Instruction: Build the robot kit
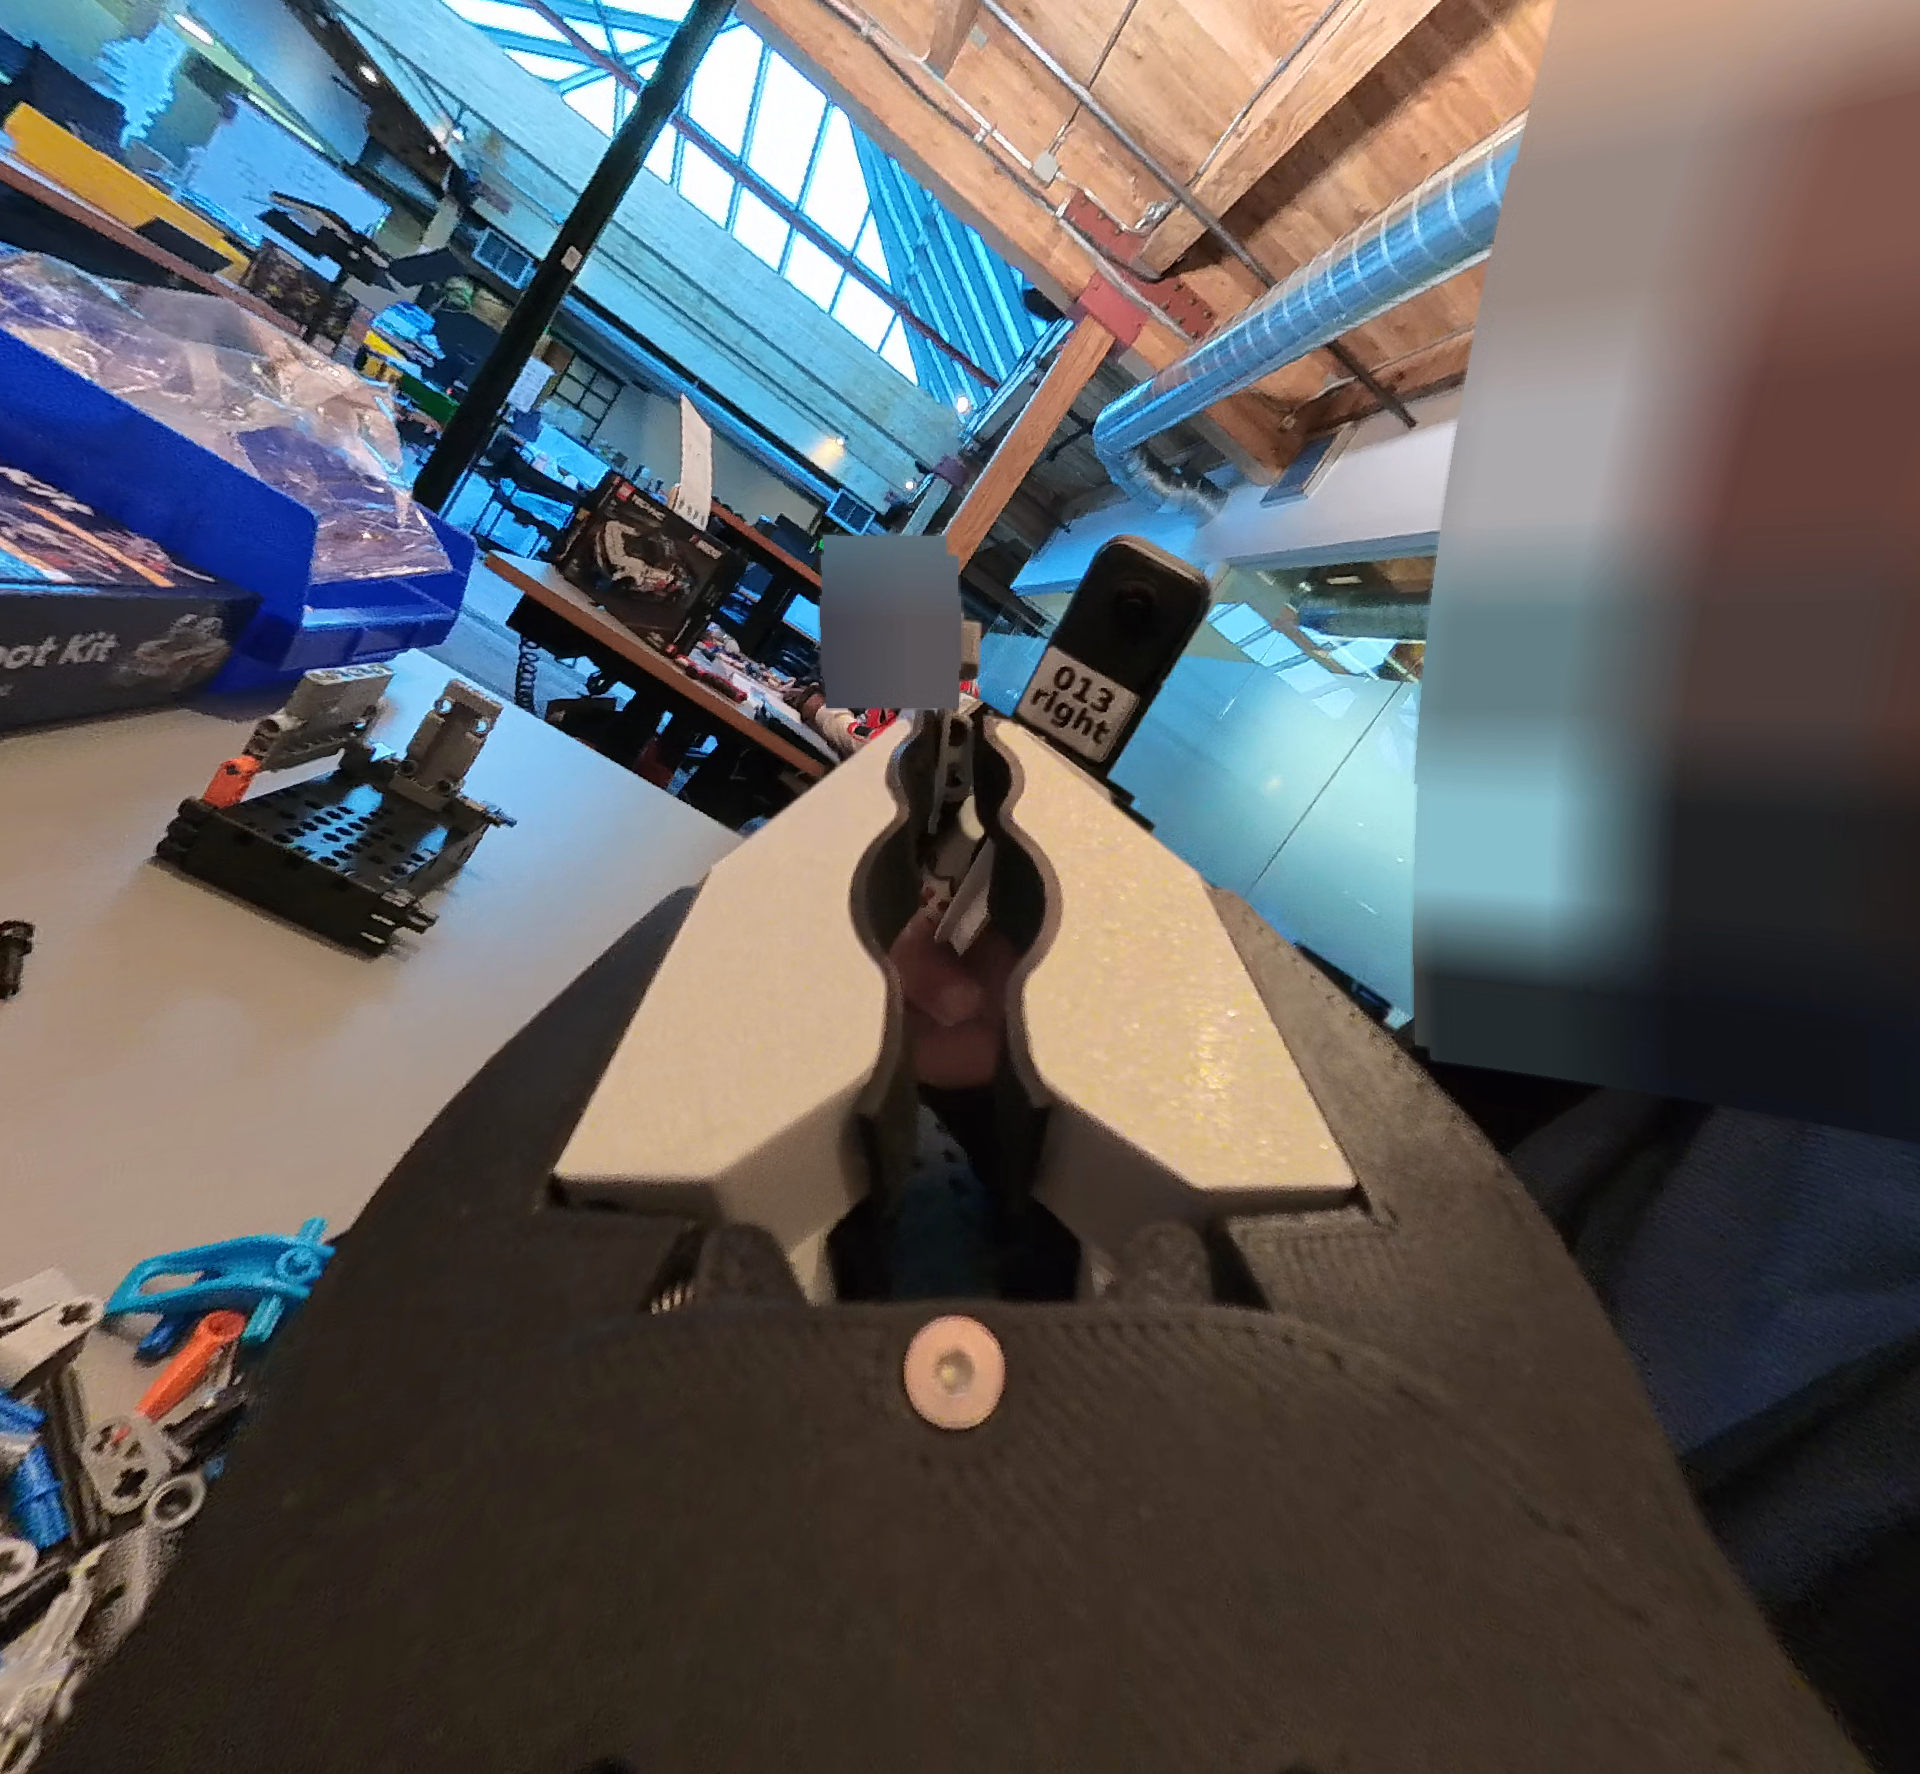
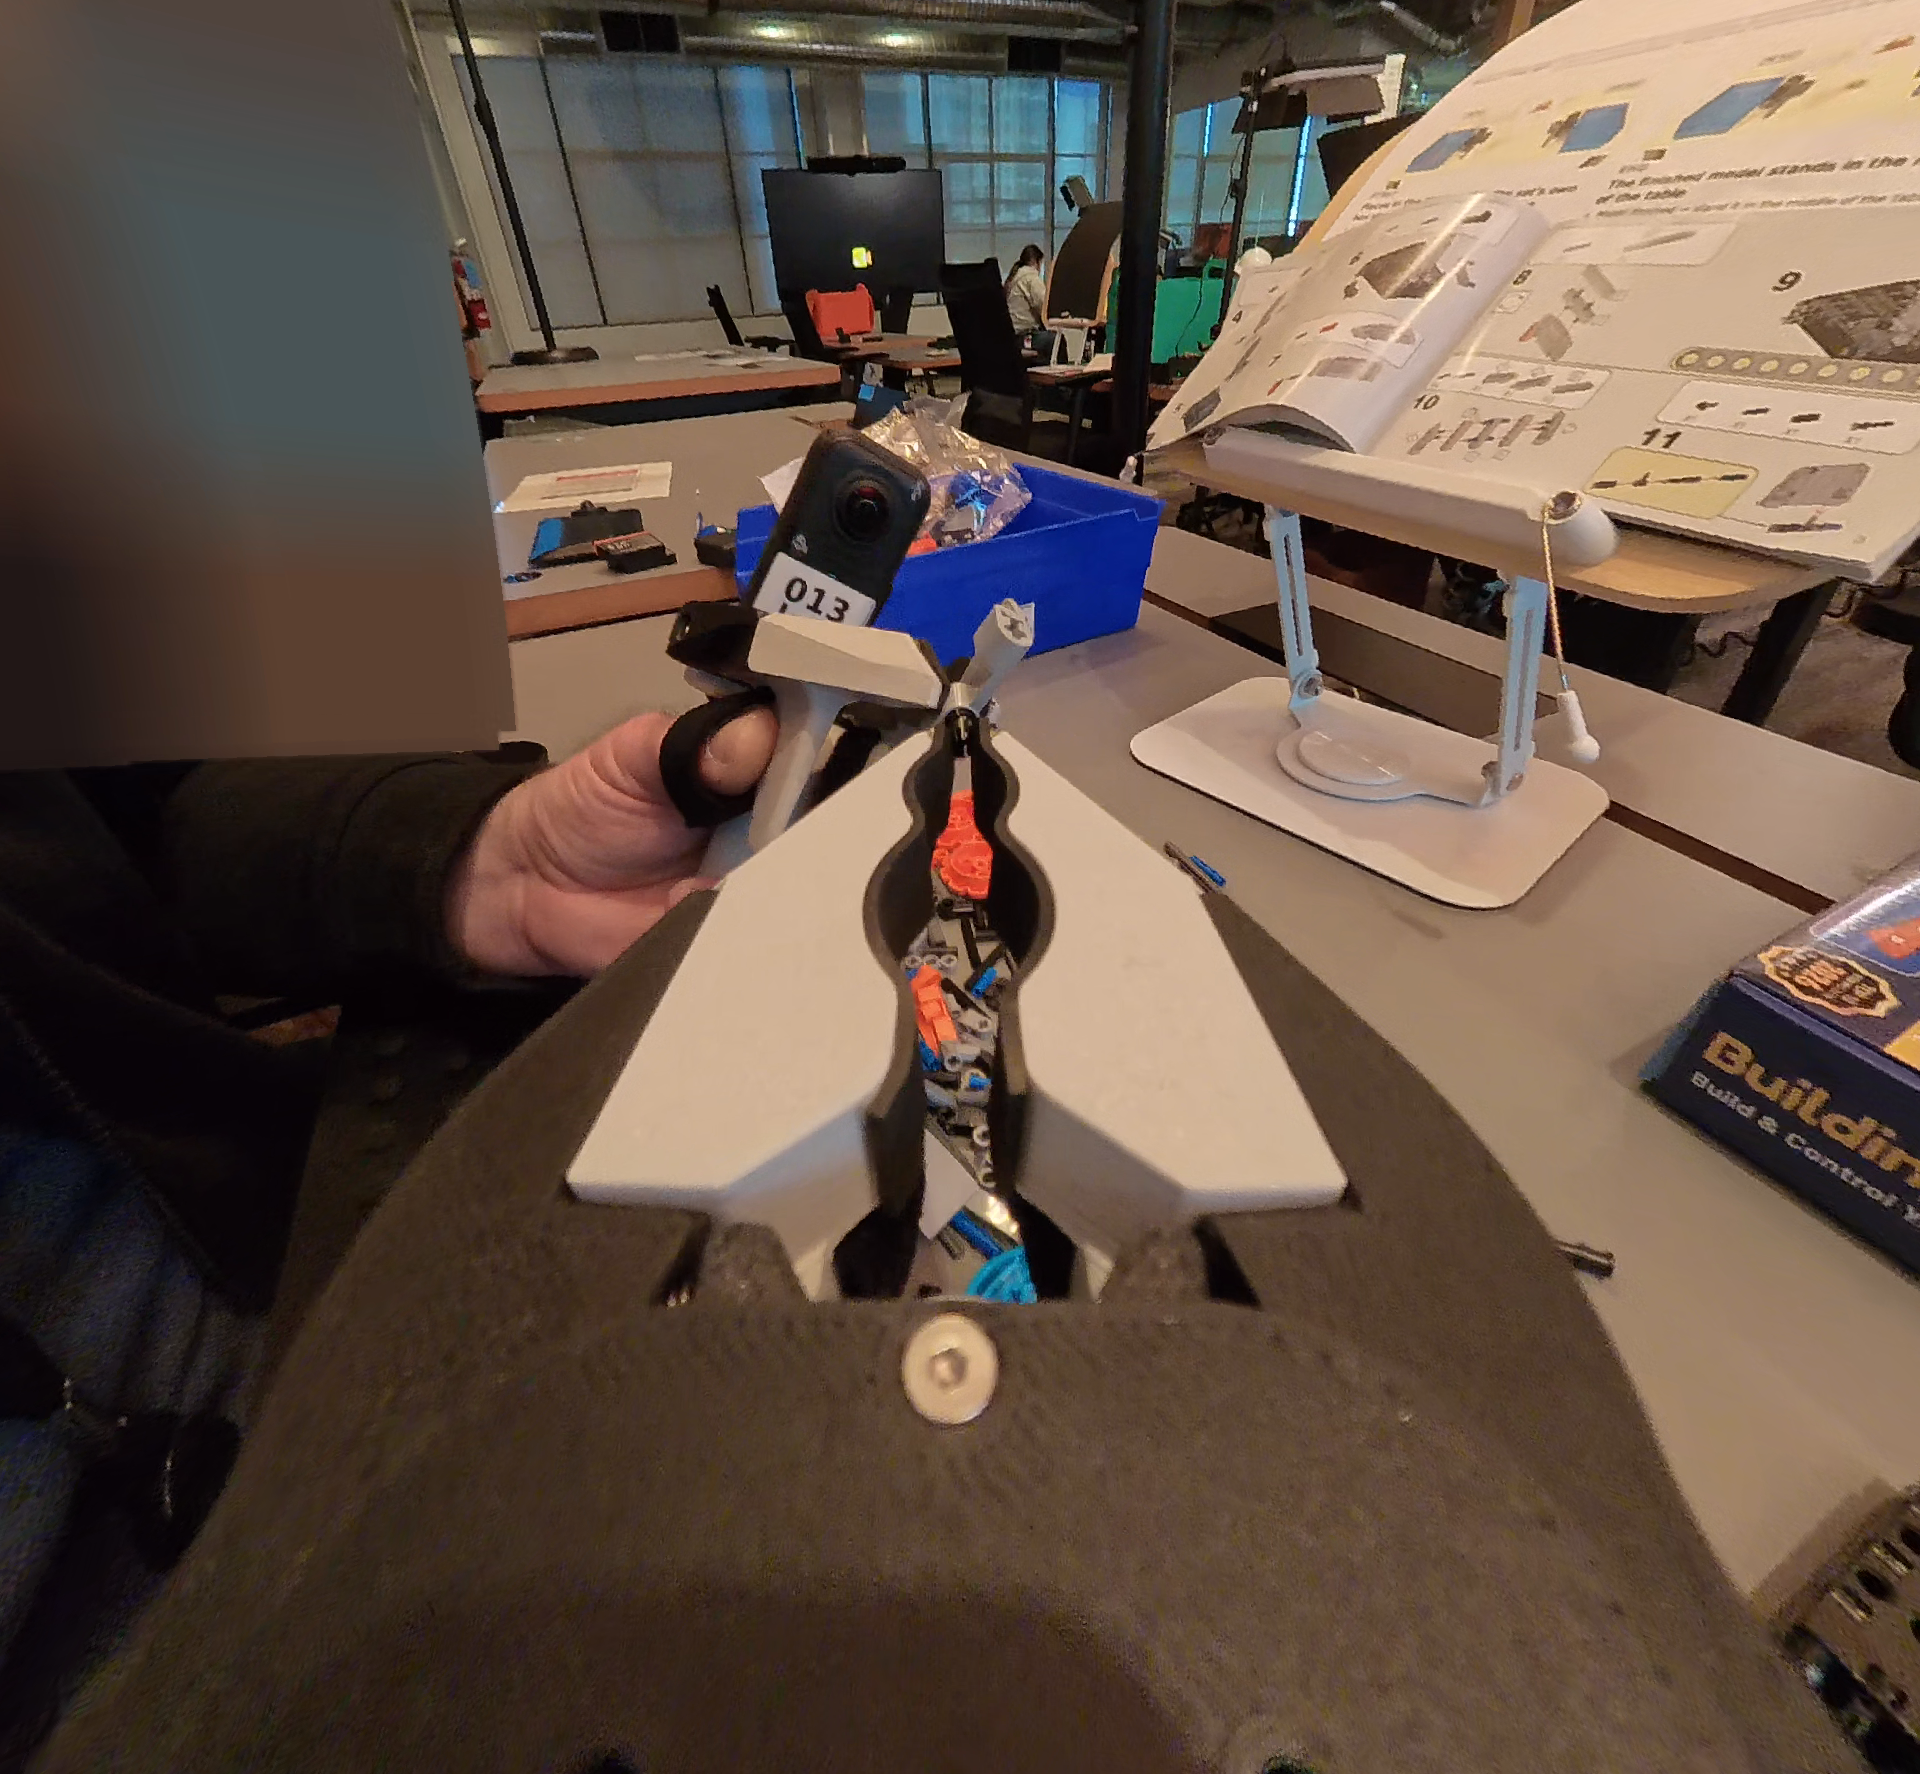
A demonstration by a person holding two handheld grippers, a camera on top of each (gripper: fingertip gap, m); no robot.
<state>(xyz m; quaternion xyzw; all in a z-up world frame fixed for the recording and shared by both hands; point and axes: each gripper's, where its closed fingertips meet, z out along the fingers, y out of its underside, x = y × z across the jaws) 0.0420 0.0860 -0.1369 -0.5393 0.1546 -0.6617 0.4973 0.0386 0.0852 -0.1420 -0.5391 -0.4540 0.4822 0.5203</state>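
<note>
Left tongs: together, tips pinching a small grey notched beam.
Right tongs: together on a small black pin, meeting the beam.
Tabletop: white book stand at two o'clock; blue plastic bin at twelve.

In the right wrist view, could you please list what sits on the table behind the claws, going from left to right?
Person's hand on the left claw → blue bin → white book stand with open instruction booklet → dark blue kit box.

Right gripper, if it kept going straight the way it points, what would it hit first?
Probably the left gripper: its fingers hold a small grey beam piece right at the right gripper tips. Depth is unclear, but they look almost touching.
</note>
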